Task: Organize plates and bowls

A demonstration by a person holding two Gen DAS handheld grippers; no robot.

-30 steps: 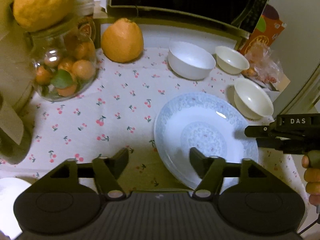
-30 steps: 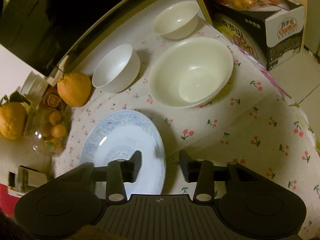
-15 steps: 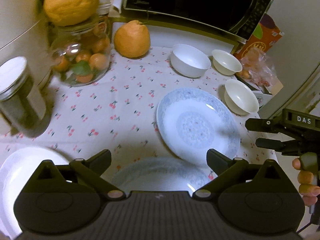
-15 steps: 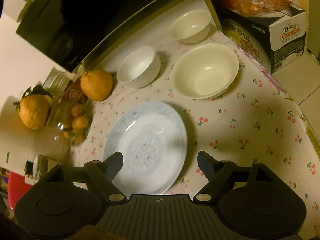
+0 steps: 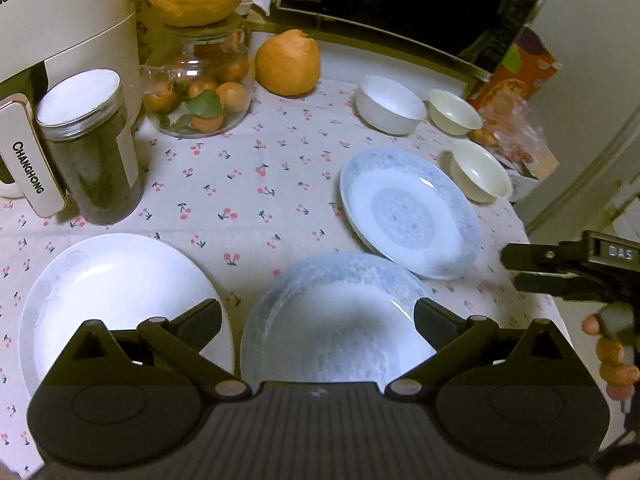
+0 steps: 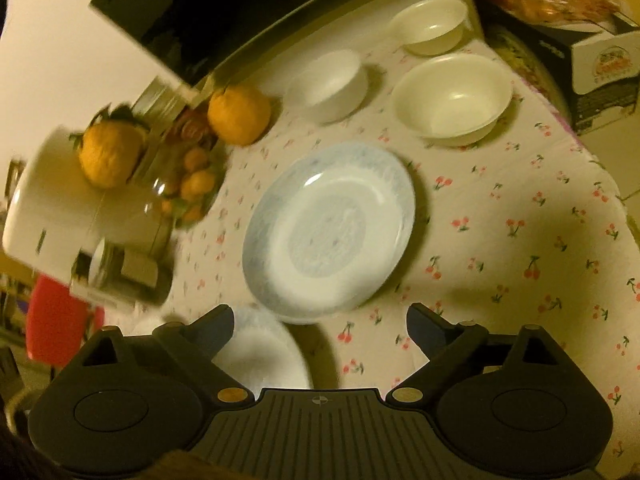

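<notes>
Two blue-patterned plates lie on the cherry tablecloth: the far plate (image 5: 410, 214) (image 6: 328, 230) and the near plate (image 5: 340, 316) (image 6: 260, 352). A plain white plate (image 5: 116, 300) lies at the near left. A white bowl (image 5: 390, 104) (image 6: 330, 84) and two cream bowls, the small one (image 5: 456, 112) (image 6: 430, 24) and the larger one (image 5: 480, 170) (image 6: 452, 98), sit at the back right. My left gripper (image 5: 318, 316) is open and empty over the near plate. My right gripper (image 6: 320, 320) is open and empty, just short of the far plate, and shows in the left wrist view (image 5: 532, 268).
A glass jar of small oranges (image 5: 196, 92), two large citrus fruits (image 5: 288, 62), a dark lidded jar (image 5: 92, 148) and a white appliance (image 5: 60, 36) stand at the back left. A microwave (image 5: 400, 4) is behind. A carton (image 6: 600, 60) stands by the table's right edge.
Both grippers have opened wide and pulled back from the far blue plate. The near blue plate and the white plate have come into the left wrist view.
</notes>
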